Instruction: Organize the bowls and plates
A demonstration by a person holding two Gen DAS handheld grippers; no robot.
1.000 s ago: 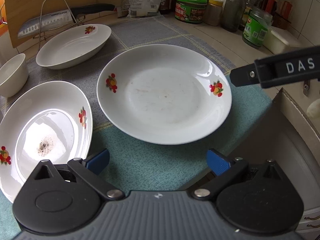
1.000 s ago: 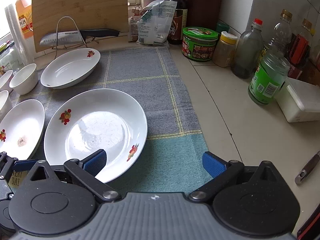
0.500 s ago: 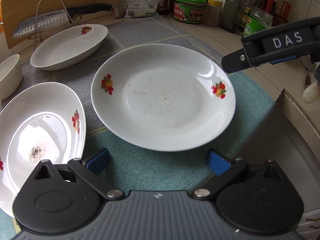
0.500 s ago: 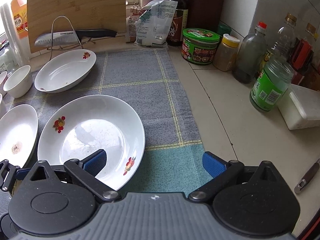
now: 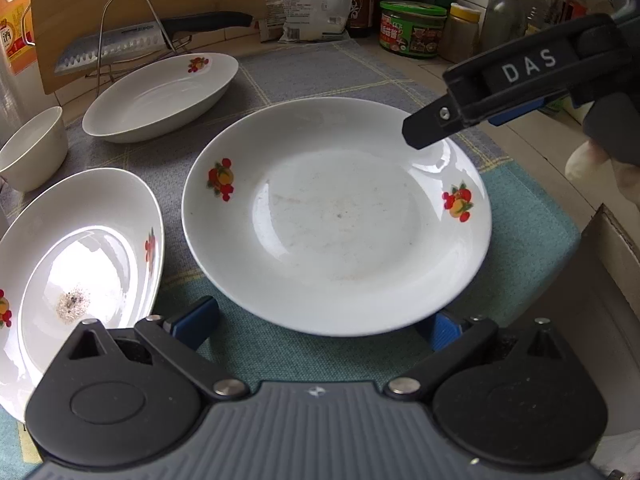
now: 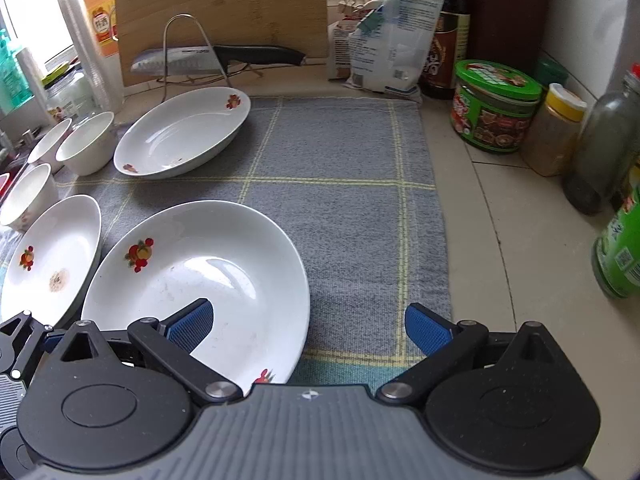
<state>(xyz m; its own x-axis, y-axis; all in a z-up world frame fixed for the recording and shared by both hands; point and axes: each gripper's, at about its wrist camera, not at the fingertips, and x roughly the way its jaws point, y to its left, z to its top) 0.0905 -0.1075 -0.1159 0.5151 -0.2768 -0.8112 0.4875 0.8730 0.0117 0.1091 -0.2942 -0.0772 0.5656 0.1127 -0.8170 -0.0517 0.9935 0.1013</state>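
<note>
Plates and bowls sit spread over a grey-and-teal checked mat [image 6: 344, 184] on the kitchen counter. Farthest left in the right wrist view stand three small white bowls [image 6: 86, 142], close together at the mat's edge. Next comes a plate with a dark smear [image 5: 76, 256] in its well, just beside the large fruit-print plate [image 5: 336, 216]; behind them an oval dish [image 6: 182, 130] lies near the knife rack [image 6: 188, 46].

The left gripper [image 5: 316, 322] is spread wide, its blue pads either side of the large plate's near rim — the right pad partly tucked under that rim, the left pad just clear of it. The right gripper [image 6: 310, 326] is also wide open and holds nothing; its left pad hangs over the large plate's well while its right pad is above bare mat. Seen from the left wrist, one finger of the right gripper reaches over the plate's far right rim — whether it touches cannot be told. Jars and bottles [image 6: 494, 106] line the counter to the right.
</note>
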